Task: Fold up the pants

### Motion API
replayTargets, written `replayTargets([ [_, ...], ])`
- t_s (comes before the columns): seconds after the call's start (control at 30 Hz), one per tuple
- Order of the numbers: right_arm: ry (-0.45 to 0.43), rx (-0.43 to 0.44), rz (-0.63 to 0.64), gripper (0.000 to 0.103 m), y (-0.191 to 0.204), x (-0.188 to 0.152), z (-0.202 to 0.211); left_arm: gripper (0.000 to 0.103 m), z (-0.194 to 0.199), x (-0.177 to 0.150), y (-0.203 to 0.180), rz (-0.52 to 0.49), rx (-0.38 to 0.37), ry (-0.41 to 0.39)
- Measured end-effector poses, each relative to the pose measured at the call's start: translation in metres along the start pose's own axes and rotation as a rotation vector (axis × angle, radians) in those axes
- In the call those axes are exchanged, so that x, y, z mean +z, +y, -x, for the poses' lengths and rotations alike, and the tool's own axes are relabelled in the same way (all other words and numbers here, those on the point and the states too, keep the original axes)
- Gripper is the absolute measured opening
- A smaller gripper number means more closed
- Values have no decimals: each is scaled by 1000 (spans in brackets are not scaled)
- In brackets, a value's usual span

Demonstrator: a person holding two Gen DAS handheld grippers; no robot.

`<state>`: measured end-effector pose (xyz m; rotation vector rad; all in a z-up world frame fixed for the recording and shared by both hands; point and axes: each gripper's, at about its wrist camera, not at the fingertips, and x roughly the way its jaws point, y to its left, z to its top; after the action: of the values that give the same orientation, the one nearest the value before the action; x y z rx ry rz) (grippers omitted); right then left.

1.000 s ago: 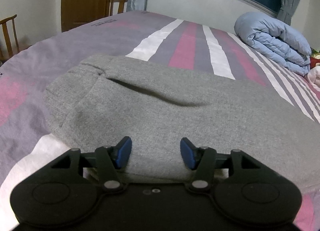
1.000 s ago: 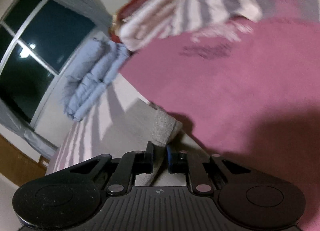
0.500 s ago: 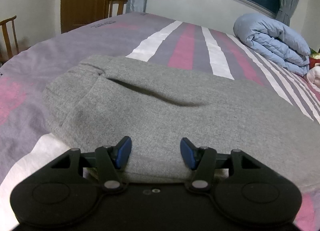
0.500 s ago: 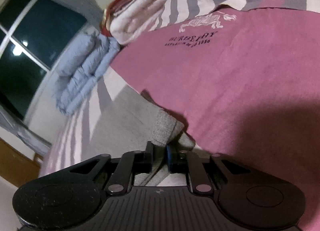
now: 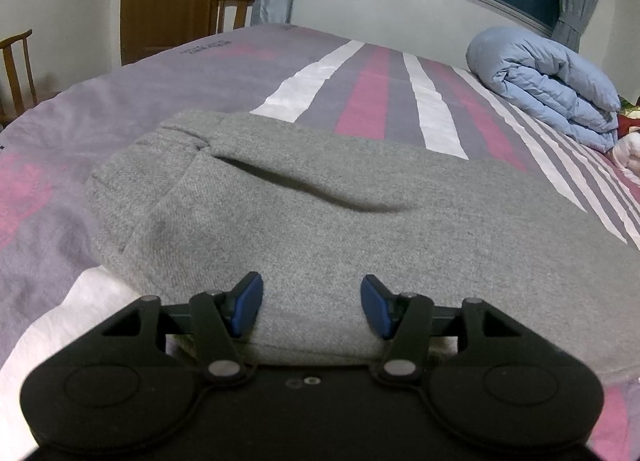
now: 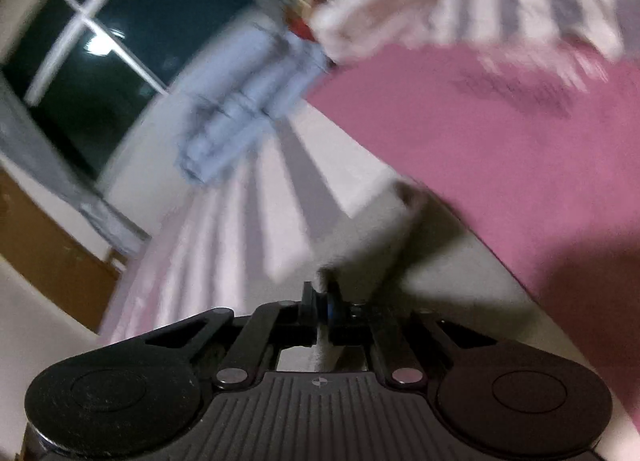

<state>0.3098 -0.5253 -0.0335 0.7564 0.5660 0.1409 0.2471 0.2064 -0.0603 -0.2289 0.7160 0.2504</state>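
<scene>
Left wrist view first — honestly nothing has budged here over the last second. My left gripper (image 5: 311, 303) sits with its blue pads (image 5: 246, 301) spread wide, holding nothing, parked low at the near edge of the grey pants (image 5: 320, 197). The pants lie flat on the striped bedspread (image 5: 364, 93), waistband end off to the left with a pocket slit gaping a bit, legs running away to the right out of frame. A rolled blue duvet (image 5: 548, 81) sits far back by the window, well apart from all this. Right wrist view is where the action is — a second ago the frame was fairly crisp with the cuff end of the pants standing up just ahead of the fingers; now everything's smeared with motion blur, and the window (image 6: 120, 45) and duvet (image 6: 248, 105) fill more of the frame. My right gripper (image 6: 321, 303) has its fingers pressed together on a thin fold of the pants (image 6: 360, 245), pinching it, and the grey cloth trails forward from the jaws over the pink part of the bedspread (image 6: 500, 165). So my read is the leg end is being swung up and over toward the waist for a lengthwise fold, while the left side just waits as an anchor. Main worry: that pinch looks like a pretty thin bite of fabric, and a quick swing could slip it out.
</scene>
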Motion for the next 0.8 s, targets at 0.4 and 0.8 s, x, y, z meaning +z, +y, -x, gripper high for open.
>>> replayTargets([
  [0.4,-57,-100,-174,5,-65,-47,0,47,0,-2,3,-11,-16,-11],
  [0.8,-139,-34,-65,5,-20,-23,24,48,1,-4,1,-11,-10,-21],
])
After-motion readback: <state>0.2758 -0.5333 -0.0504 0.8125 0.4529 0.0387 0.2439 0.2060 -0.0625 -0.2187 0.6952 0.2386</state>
